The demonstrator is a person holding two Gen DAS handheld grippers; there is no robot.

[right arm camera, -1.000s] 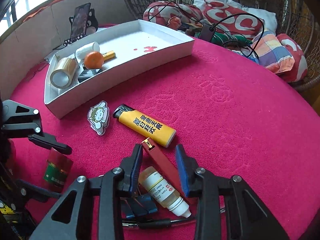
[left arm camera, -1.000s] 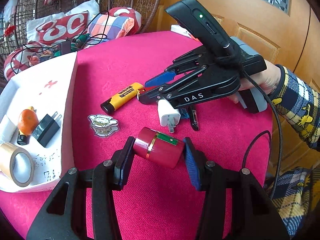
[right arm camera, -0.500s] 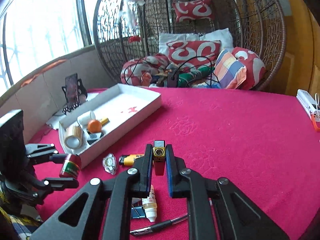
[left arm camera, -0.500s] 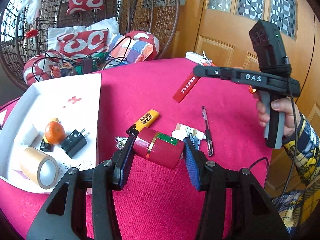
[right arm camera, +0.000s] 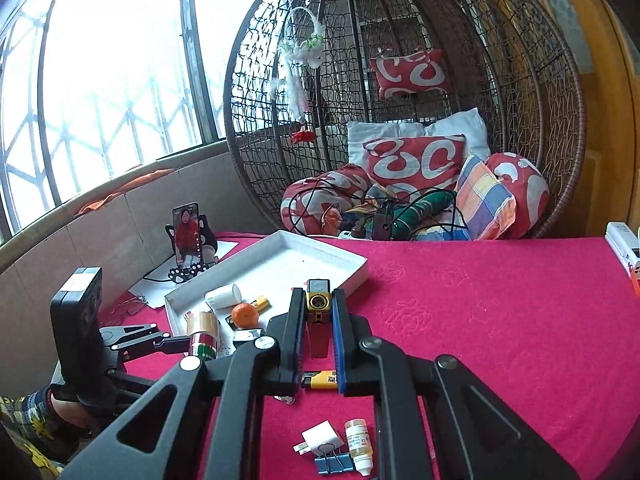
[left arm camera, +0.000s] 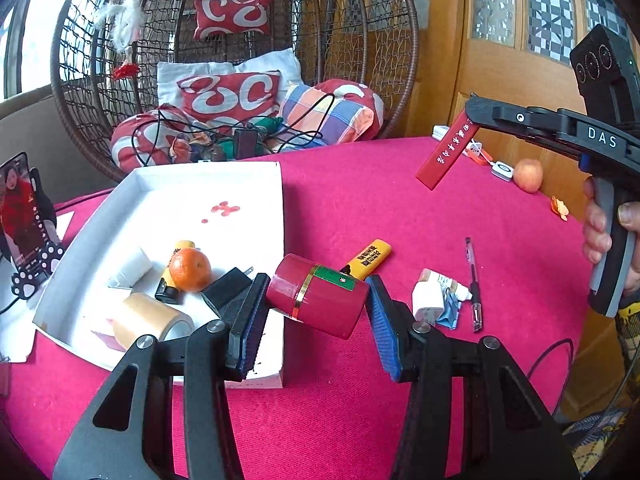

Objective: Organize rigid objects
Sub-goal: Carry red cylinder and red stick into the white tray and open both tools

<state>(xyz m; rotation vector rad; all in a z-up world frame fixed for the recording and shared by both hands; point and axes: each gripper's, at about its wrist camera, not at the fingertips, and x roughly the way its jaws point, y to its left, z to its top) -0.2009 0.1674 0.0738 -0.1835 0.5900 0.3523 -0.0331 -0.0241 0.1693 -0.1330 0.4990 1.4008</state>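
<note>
Red and slim, the lighter (right arm camera: 318,322) is pinched in the right gripper (right arm camera: 318,312) above the magenta tablecloth (right arm camera: 480,320). The left gripper (left arm camera: 316,300) clamps a red canister (left arm camera: 318,300) beside the white tray (left arm camera: 224,184). Behind stand a wicker hanging chair (right arm camera: 400,80) with cushions and tall windows (right arm camera: 100,60).

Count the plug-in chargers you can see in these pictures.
2. A black charger lies in the white tray, beside the orange. A white charger lies on the red cloth, against the blue binder clip. Others may be hidden.
</note>
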